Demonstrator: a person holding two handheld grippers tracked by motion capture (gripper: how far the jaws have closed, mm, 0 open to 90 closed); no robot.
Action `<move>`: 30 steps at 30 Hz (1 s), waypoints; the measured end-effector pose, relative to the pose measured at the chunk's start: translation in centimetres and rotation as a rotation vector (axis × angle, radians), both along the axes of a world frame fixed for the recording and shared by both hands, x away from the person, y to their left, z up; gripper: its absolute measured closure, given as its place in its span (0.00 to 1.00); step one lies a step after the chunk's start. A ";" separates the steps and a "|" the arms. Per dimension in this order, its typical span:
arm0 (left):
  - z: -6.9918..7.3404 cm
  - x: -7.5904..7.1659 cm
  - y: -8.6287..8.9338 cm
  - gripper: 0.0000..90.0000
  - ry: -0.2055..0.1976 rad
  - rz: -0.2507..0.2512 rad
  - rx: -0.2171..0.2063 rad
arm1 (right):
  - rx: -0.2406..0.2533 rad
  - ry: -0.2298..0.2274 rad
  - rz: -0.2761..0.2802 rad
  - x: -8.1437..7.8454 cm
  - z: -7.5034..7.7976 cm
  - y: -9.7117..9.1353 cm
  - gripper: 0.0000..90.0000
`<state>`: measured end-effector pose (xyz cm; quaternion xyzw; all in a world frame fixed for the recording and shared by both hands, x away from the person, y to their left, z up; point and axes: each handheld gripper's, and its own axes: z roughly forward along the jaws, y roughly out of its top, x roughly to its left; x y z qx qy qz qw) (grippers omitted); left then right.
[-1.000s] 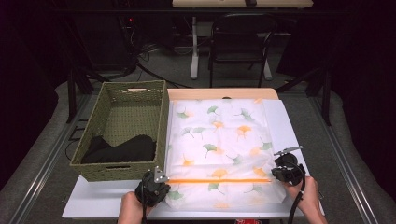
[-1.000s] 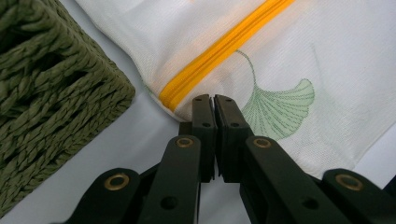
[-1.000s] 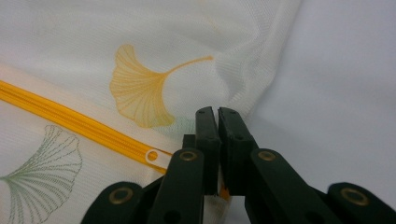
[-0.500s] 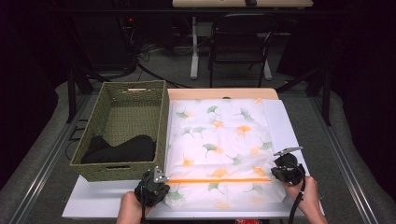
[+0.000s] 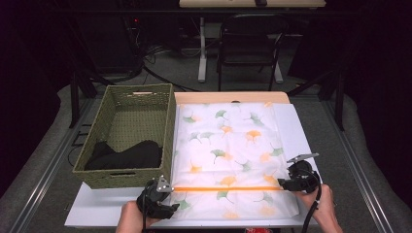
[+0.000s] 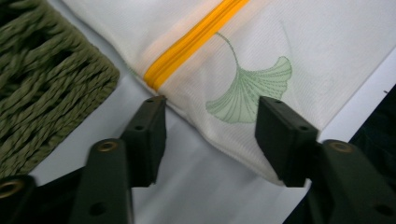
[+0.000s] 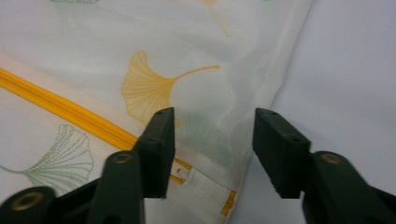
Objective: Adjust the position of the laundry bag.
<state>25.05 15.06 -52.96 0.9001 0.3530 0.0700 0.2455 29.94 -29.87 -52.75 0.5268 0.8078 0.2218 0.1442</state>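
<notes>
A white mesh fabric bag (image 5: 228,145) printed with green and orange ginkgo leaves lies flat on the table. An orange zipper (image 5: 226,188) runs across its near part. My left gripper (image 5: 170,205) is at the bag's near left edge. Its jaws have just been opening and now stand apart, with the fabric edge (image 6: 233,93) and the zipper end (image 6: 156,77) lying loose between them. My right gripper (image 5: 283,183) is at the bag's right edge. Its jaws have also just been opening, and the bag's hem (image 7: 219,140) lies unpinched between them.
A green woven basket (image 5: 126,178) stands to the left of the bag, against its left edge, with a black garment (image 5: 128,155) inside. The white table (image 5: 294,126) shows bare to the right of the bag. A chair (image 5: 248,43) stands beyond the table's far edge.
Both hands and the bag stay where they were. The left gripper sits a touch lower in the high view.
</notes>
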 end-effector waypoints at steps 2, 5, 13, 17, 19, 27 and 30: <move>0.3 -0.1 0.3 0.37 0.001 -0.011 -0.003 | 0.015 0.005 -0.002 -0.3 0.1 -0.1 0.37; 0.7 -0.5 0.4 0.27 -0.017 -0.015 -0.008 | 0.032 0.006 0.014 -0.7 0.3 -0.4 0.27; 1.2 -1.2 -0.1 0.07 -0.033 -0.054 -0.008 | 0.075 0.002 0.001 -2.2 1.1 -1.8 0.04; 1.3 -1.3 0.2 0.04 -0.022 -0.051 -0.017 | 0.093 0.000 0.010 -2.6 1.3 -2.1 0.00; 1.4 -1.3 0.4 0.02 -0.031 -0.058 -0.013 | 0.094 -0.001 0.016 -2.8 1.3 -2.0 0.00; 1.5 -1.3 0.7 0.00 -0.052 -0.063 -0.033 | 0.115 0.004 0.048 -3.0 1.3 -1.9 0.00; 1.3 -1.2 0.5 0.00 -0.050 -0.069 -0.028 | 0.107 0.013 0.045 -3.0 1.3 -1.9 0.00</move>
